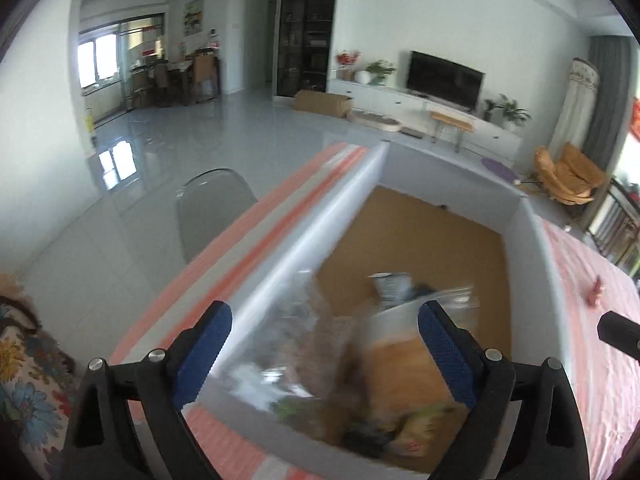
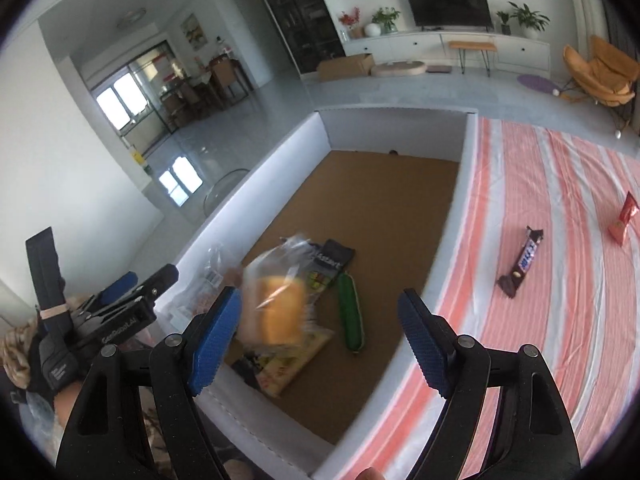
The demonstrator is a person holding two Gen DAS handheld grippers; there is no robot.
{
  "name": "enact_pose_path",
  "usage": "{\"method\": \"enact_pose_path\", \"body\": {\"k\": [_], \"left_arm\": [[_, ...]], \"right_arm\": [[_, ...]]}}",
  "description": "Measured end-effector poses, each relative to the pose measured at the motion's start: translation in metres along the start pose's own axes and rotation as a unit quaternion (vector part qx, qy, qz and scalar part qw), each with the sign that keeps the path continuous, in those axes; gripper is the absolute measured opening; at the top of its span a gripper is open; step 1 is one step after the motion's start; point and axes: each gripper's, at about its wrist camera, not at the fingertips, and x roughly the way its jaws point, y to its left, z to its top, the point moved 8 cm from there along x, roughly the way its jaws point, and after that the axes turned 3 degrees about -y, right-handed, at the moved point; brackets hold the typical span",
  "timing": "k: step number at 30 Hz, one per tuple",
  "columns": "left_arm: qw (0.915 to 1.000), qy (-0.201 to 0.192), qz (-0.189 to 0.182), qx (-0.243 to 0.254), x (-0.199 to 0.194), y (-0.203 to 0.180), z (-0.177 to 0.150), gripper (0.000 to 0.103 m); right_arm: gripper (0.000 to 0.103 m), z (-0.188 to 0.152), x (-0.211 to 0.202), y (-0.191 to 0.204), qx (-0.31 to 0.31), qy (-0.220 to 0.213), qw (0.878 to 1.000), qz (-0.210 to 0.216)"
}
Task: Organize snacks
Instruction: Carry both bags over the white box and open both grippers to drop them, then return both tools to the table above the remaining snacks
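On the striped table cloth (image 1: 240, 256), seen from the left wrist, sits a big white box (image 1: 304, 236) with a brown floor. The left gripper (image 1: 324, 352) hangs over the near end of the box, and its blue fingers (image 1: 204, 352) stand wide apart with nothing pinched between them. Below the fingers, at about 6 o'clock, lies a blurry pile of snacks: a clear bag (image 1: 292, 344) at 7 o'clock and an orange bread pack (image 1: 400, 364) just beside it at 5 o'clock. A small pink snack (image 1: 594, 294) lies on the cloth at 3 o'clock, outside the box.

Over the same box (image 2: 256, 188), seen from the right wrist, the right gripper (image 2: 320, 344) has its blue fingers (image 2: 424, 344) spread wide and grips nothing. The orange bread pack (image 2: 280, 308) looks blurry near the left finger; I cannot tell if it touches the pile under it. A green snack stick (image 2: 352, 316) lies on the brown floor right beside it, and a dark packet (image 2: 332, 260) sits behind. At 3 o'clock a chocolate bar (image 2: 522, 262) and a red packet (image 2: 624, 220) lie on the cloth (image 2: 540, 208), well apart from the box. The left gripper (image 2: 132, 292) shows at 9 o'clock, by the box wall.
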Motion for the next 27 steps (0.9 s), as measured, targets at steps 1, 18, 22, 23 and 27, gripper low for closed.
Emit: {"method": "enact_pose_path", "body": {"k": [1, 18, 22, 23, 27], "left_arm": [[0.9999, -0.003, -0.012, 0.004, -0.002, -0.008, 0.001, 0.094], [0.9125, 0.082, -0.31, 0.254, -0.036, -0.344, -0.137, 0.099], [0.9145, 0.101, -0.271, 0.283, 0.008, -0.369, -0.173, 0.099], [0.9154, 0.108, -0.262, 0.286, 0.017, -0.373, -0.18, 0.099], [0.92, 0.118, -0.231, 0.294, 0.041, -0.376, -0.2, 0.099]], "right_arm": [[0.083, -0.003, -0.011, -0.012, 0.002, -0.014, 1.0, -0.012], [0.083, -0.163, -0.101, -0.316, 0.175, -0.014, 0.915, -0.364], [0.084, -0.164, -0.107, -0.328, 0.193, -0.024, 0.909, -0.369], [0.083, -0.164, -0.109, -0.329, 0.188, -0.027, 0.907, -0.376], [0.084, -0.165, -0.105, -0.33, 0.176, -0.02, 0.904, -0.388]]}}
